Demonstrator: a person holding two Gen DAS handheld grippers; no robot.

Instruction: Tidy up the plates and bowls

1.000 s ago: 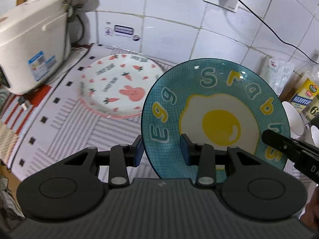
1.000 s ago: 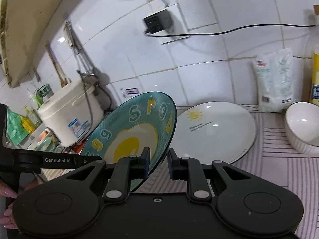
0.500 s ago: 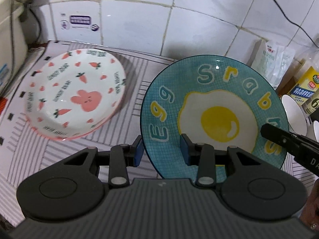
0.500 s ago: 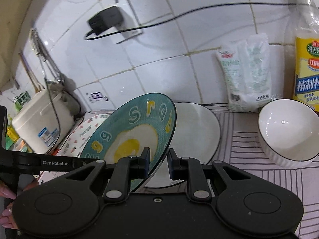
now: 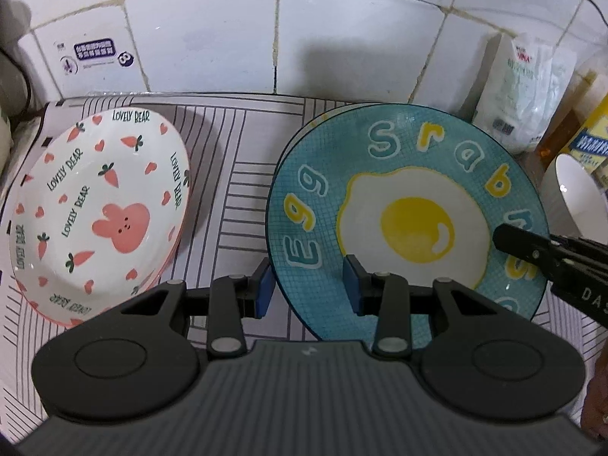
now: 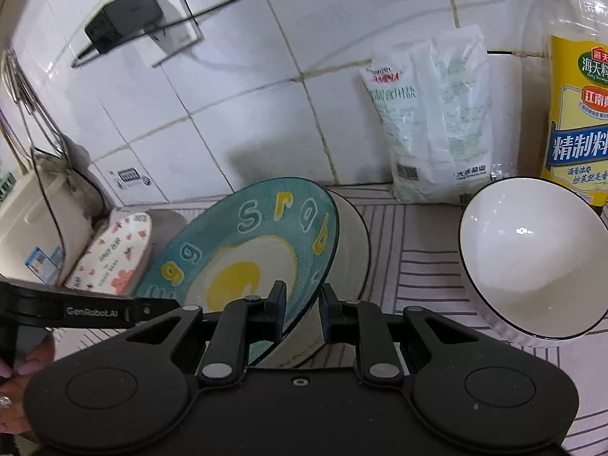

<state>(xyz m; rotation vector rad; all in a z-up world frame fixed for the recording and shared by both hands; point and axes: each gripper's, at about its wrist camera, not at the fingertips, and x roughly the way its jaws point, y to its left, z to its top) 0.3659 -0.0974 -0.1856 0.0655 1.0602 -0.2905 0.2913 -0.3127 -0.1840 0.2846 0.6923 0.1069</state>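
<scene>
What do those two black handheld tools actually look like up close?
Both are matte black plastic. Each tool has a ribbed body, two round discs at the sides and hinged linkage arms with silver pivot pins. The left tool has blue pads on its fingers. White lettering reads "GenRobot.AI" on its side, seen from the right tool. No cables or sleeves show.

The blue plate says "Egg" and "Srab" in big letters. The bunny plate says "LOVELY BEAR" many times. The black gripper arm says "GenRobot.AI"
</scene>
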